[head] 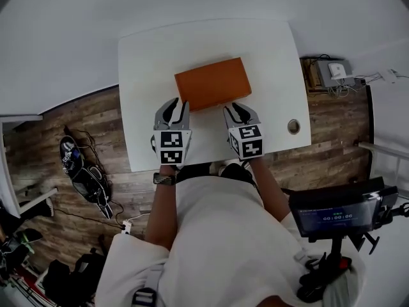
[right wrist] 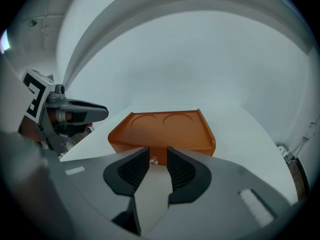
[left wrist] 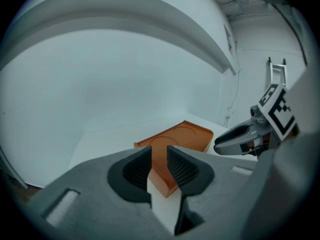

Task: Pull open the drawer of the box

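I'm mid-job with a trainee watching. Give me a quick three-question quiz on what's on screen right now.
1. True or false: the orange box lies on the white table.
2. Looking between the open jaws of the right gripper, what shows on the box's front? A) a small knob B) a cable C) a sticker
3. Fill in: the jaws of the left gripper stand ____, gripping nothing.
Key: 1 true; 2 A; 3 open.

Item 1: dark screen (head: 332,215) to my right, showing pale timer digits that seem to read 00:00:00.
Item 2: black-and-white square markers (head: 171,148) on my left tongs (head: 176,109) and right tongs (head: 235,110), coded patterns without letters.
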A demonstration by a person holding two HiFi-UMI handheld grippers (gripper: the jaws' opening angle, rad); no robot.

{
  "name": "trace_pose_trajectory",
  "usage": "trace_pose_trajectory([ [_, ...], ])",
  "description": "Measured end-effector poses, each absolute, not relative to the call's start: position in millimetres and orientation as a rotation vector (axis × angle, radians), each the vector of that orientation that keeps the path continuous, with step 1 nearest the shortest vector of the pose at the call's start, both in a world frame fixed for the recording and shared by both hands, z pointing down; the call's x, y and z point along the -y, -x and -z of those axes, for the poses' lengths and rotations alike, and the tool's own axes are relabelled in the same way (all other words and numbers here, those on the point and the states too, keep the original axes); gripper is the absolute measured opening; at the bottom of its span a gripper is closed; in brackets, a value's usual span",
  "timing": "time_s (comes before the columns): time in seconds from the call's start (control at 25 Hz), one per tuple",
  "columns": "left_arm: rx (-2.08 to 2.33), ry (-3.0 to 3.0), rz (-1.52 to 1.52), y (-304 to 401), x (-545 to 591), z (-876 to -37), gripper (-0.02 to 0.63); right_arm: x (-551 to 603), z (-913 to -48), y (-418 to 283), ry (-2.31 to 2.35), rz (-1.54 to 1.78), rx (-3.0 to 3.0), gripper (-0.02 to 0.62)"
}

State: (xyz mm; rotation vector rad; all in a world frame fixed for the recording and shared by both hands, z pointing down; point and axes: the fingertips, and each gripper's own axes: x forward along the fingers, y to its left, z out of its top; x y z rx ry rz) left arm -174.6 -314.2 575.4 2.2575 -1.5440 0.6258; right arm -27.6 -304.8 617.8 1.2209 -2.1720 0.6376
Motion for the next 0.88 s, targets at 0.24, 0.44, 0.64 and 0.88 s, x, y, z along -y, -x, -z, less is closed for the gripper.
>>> trace_pose_trajectory([
  [0.24,1.506,-2.233,-0.618,169,318,-591,0.101,296,-647,35,-1.14,-0.697,2.111,0.137],
  [0.44,1.48,-2.201,-0.648,163,323,-607,0.101,295,-673,32,-1.136,-0.764,2.049,0.15],
  [0.64,1.429,-2.196,-0.663,164,319,-619,0.106,298,-680,35,-1.149,-0.778,2.03,0.152],
  [0.88,1.424,-2.16,-0.657,160,324,-624,0.104,304,-686,37,-1.145,-0.782,2.021,0.15],
])
